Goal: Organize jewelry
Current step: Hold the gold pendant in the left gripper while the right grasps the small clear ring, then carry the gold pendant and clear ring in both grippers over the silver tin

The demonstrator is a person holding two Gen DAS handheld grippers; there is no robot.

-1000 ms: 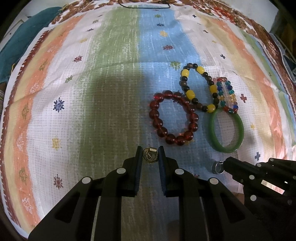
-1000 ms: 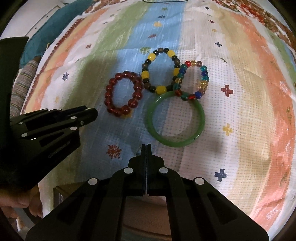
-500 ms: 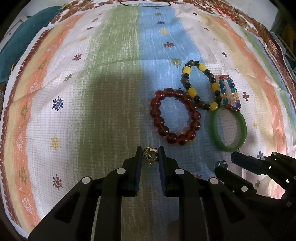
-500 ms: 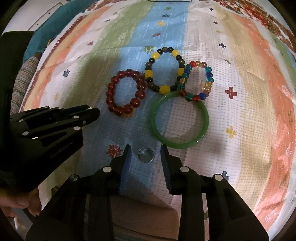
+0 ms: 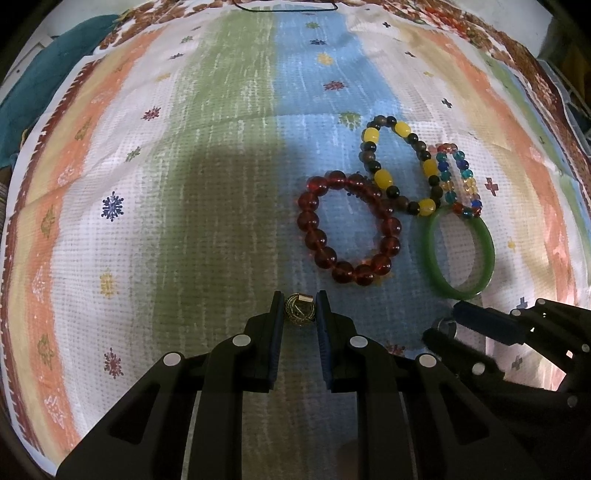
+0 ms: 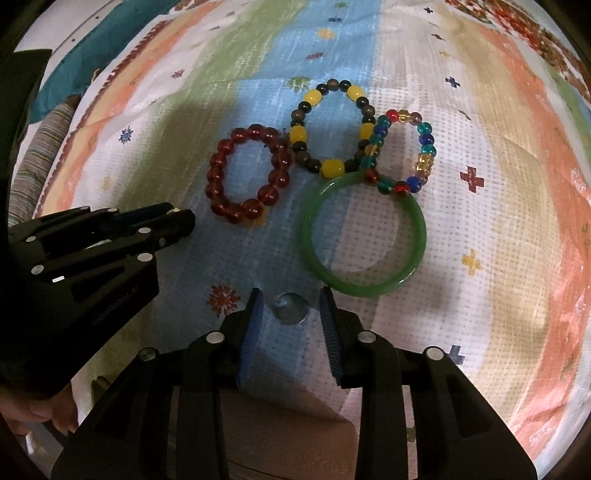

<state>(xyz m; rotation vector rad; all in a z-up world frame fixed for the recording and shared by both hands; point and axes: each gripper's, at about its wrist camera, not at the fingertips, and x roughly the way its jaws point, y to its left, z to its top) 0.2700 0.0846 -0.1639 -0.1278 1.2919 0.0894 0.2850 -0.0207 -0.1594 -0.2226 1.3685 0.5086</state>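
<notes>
On the striped cloth [image 5: 221, 147] lie a red bead bracelet [image 5: 312, 221] [image 6: 221, 155], a yellow-and-dark bead bracelet [image 5: 382, 180] [image 6: 332, 167], a multicolour bead bracelet [image 5: 466, 172] [image 6: 428, 149] and a green bangle [image 5: 487, 254] [image 6: 362, 290]. My left gripper [image 5: 300, 314] [image 6: 183, 221] is shut on a small gold ornament [image 5: 299, 314], just in front of the red bracelet. My right gripper [image 6: 290, 314] [image 5: 443, 328] straddles a small silver ring [image 6: 290, 313] [image 5: 445, 326] lying on the cloth. Its jaws are closing, with a gap still showing on each side of the ring.
Teal fabric [image 5: 37, 74] lies off the cloth's far left corner. A thin black cord [image 5: 284, 9] runs along the far edge. A person's fingers [image 6: 37, 413] show at the lower left, and a brown surface [image 6: 288, 435] sits below the cloth's front edge.
The right gripper went from shut to wide apart, baring the silver ring on the cloth between its fingers, and has since narrowed a little. The left gripper and its ornament have not moved.
</notes>
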